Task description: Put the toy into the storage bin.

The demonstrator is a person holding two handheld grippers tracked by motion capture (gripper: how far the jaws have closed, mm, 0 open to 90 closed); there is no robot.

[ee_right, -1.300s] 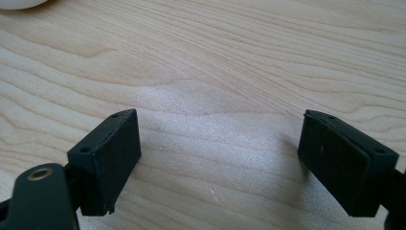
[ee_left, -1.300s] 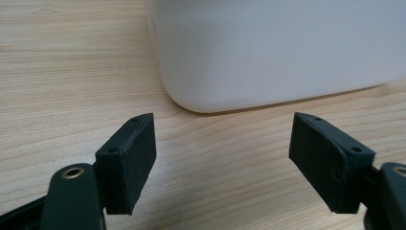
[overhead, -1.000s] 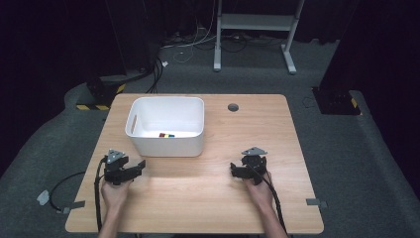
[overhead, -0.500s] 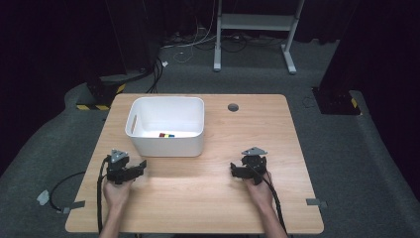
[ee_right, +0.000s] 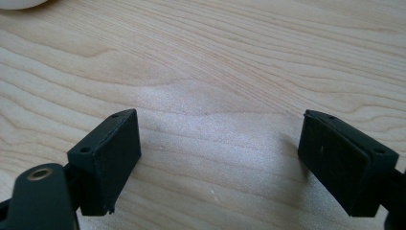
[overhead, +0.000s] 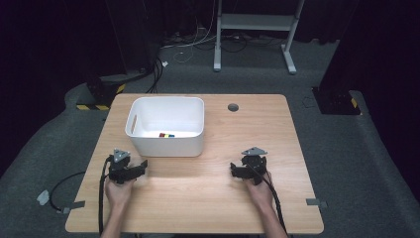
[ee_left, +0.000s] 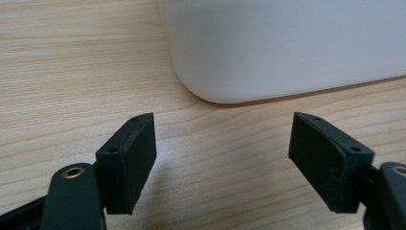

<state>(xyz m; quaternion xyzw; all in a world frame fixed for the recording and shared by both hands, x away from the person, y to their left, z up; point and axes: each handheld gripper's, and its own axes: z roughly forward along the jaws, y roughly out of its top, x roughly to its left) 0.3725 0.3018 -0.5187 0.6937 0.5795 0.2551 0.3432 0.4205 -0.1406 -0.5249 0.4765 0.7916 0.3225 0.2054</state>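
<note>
- The white rectangular plastic bin (overhead: 166, 126) with rounded corners and a slot handle in its left wall stands on the far left part of the light wooden tabletop (overhead: 218, 198).
- In my left gripper view its smooth white wall and rounded lower corner (ee_left: 287, 48) rise just ahead of the jaws, near but not touching them.
- My left gripper (overhead: 130, 171) rests low over the tabletop just in front of the bin, its jaws spread wide with nothing between them.
- My right gripper (overhead: 247, 167) sits well apart to the right over bare wood, jaws equally wide and holding nothing.
- Inside the bin lie small coloured blocks (overhead: 166, 134), red, blue and yellow, against the near wall.
</note>
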